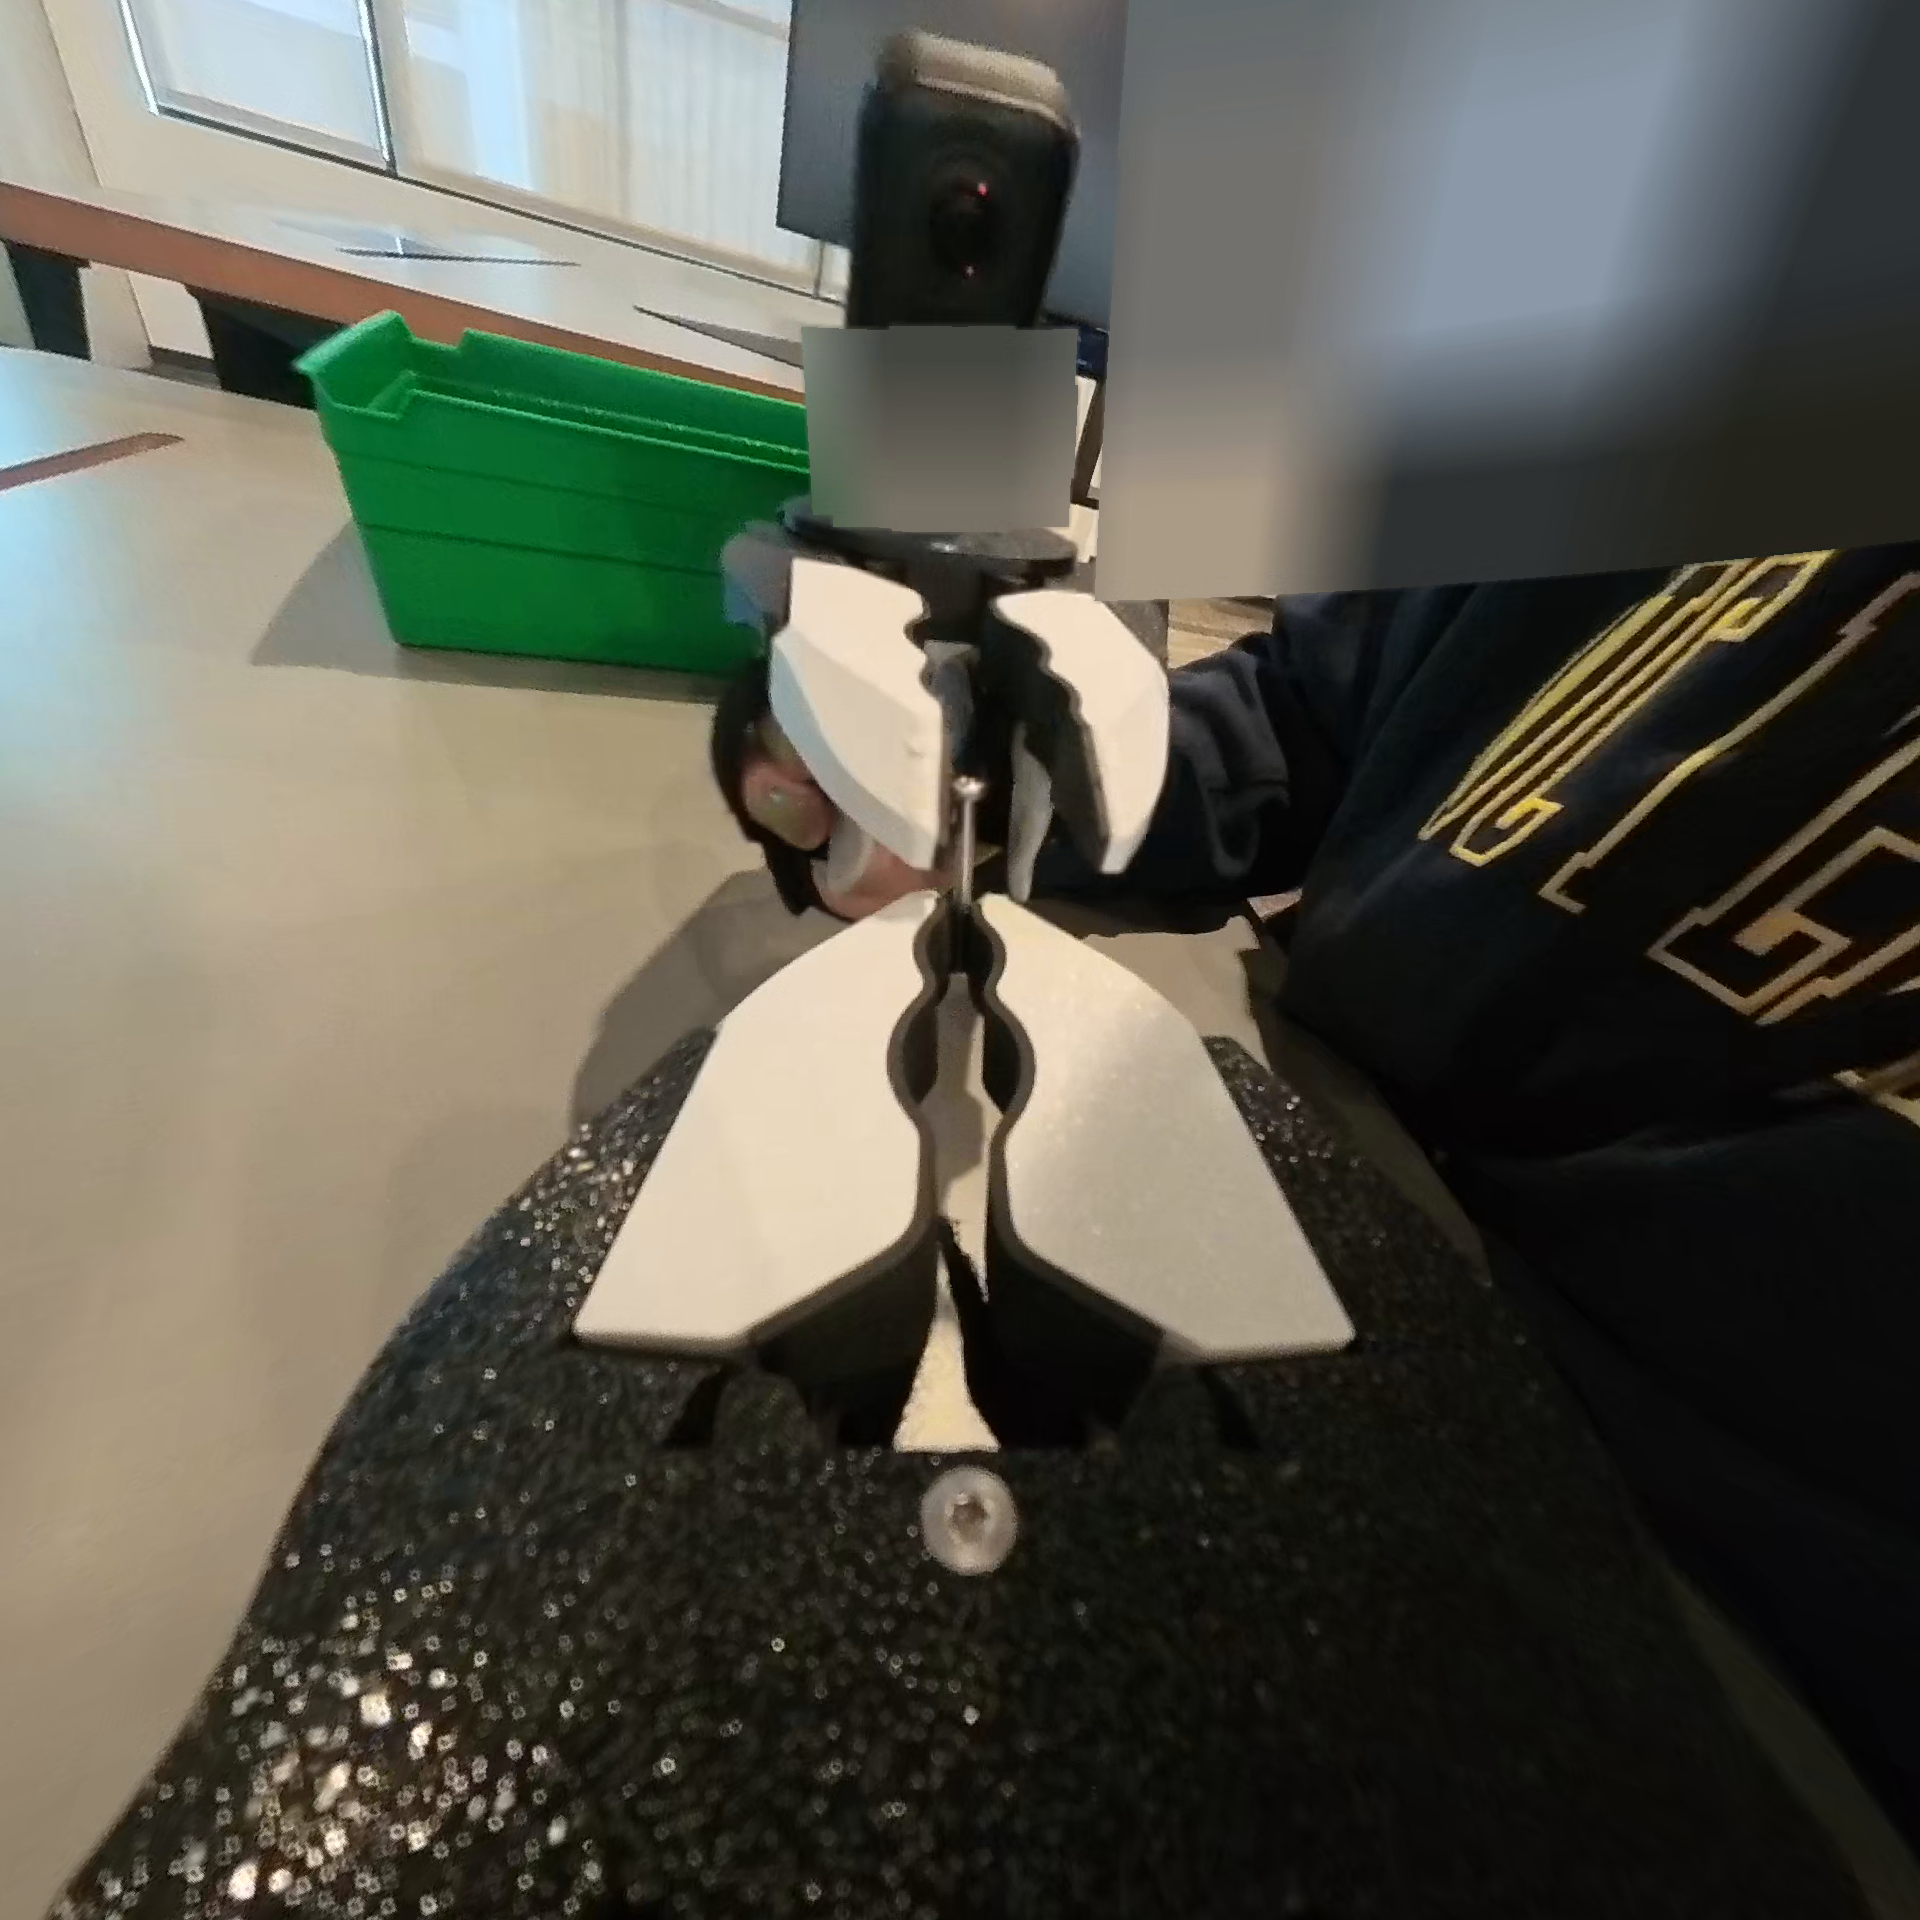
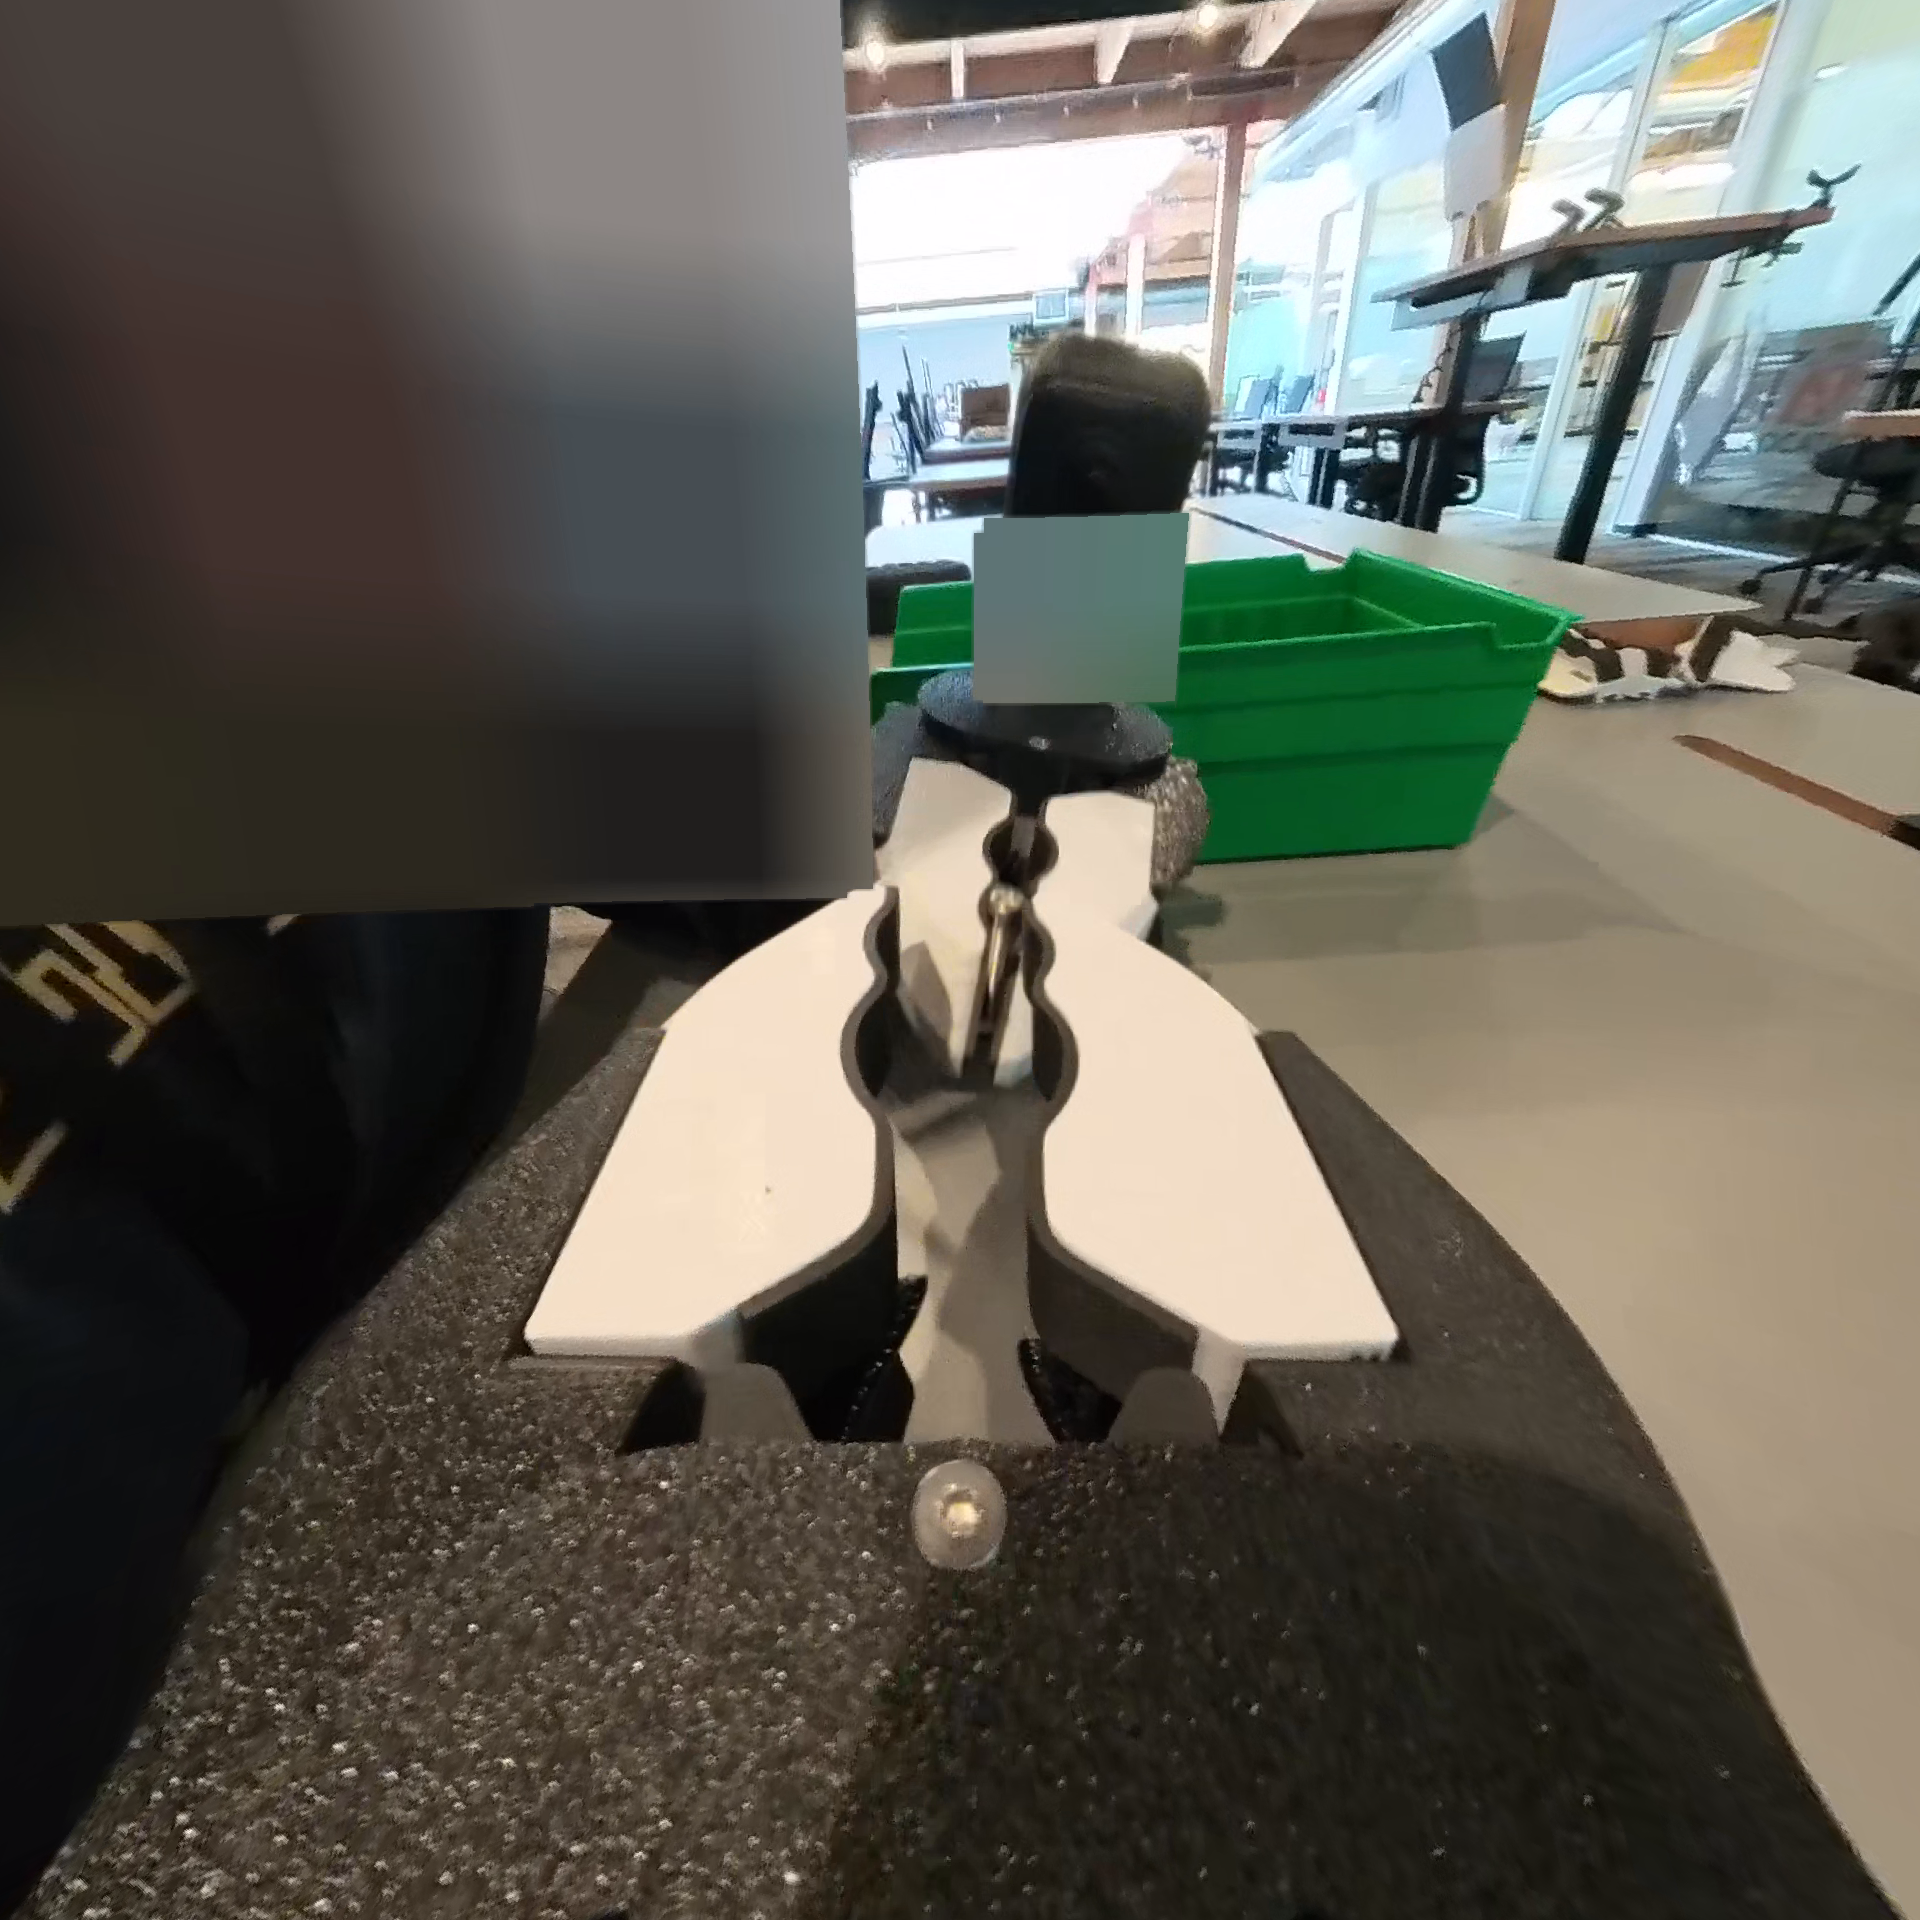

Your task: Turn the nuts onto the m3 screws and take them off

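My left gripper (image 1: 961, 916) is shut on the lower end of a thin silver screw (image 1: 967, 842), which stands up out of its fingertips with a rounded end on top. My right gripper (image 1: 1013, 847) faces it from the far side with its white fingers (image 1: 852, 748) apart on either side of the screw's top. In the right wrist view the screw (image 2: 1001, 940) lies between my right gripper's (image 2: 956, 914) fingers, close to the right one, and they do not press on it. The left gripper (image 2: 982, 1055) pinches the screw from beyond. I cannot make out a nut.
A green plastic bin (image 1: 582, 520) stands on the grey table (image 1: 260, 831) behind the grippers; it also shows in the right wrist view (image 2: 1351, 707). A person's hand (image 1: 790, 821) and dark sweatshirt (image 1: 1558, 935) are close on the right. Only a small space, under 4 cm, lies between the two pairs of fingers.
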Tool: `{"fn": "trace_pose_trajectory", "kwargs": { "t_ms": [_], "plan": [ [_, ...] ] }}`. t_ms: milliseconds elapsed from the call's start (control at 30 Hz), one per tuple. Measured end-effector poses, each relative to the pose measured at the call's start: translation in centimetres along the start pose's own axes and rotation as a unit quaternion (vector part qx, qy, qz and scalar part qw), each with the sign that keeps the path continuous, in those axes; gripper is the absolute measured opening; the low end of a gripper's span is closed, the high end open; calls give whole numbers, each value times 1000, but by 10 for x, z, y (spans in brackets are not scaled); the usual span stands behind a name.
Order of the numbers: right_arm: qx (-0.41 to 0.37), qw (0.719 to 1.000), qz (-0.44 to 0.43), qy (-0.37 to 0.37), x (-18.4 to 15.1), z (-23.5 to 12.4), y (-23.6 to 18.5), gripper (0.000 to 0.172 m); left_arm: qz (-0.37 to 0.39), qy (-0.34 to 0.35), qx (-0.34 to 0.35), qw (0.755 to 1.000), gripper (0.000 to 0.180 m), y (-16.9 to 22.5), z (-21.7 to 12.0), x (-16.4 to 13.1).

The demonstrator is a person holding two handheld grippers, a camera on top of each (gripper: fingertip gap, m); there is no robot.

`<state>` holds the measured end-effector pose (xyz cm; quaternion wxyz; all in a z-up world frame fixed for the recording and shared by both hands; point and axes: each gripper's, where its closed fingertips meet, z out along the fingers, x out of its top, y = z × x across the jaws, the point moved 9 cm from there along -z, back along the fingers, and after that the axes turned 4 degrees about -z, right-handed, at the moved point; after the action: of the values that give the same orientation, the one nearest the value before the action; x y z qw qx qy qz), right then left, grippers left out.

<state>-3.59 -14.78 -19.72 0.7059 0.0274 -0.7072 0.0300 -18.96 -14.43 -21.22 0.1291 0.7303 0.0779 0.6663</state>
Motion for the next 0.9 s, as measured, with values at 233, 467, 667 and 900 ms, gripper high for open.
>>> {"fn": "trace_pose_trajectory", "kwargs": {
  "t_ms": [233, 467, 667, 900],
  "plan": [
    [-43, 998, -22, 30, 3, -1, 2, 16, -5, -1, -5, 1000, 2, 0, 1, -1],
    [-18, 999, -26, 6, 2, -7, 2, 9, -4, 6, -6, 1000, 2, 0, -2, 0],
    [-44, 999, -14, 25, 3, -2, 4, 17, -2, -4, -10, 1000, 2, 1, 1, -2],
    [20, 1000, 12, -1, 1, -8, 3, 13, 0, 2, -10, 1000, 2, 1, -1, 0]
  ]
}}
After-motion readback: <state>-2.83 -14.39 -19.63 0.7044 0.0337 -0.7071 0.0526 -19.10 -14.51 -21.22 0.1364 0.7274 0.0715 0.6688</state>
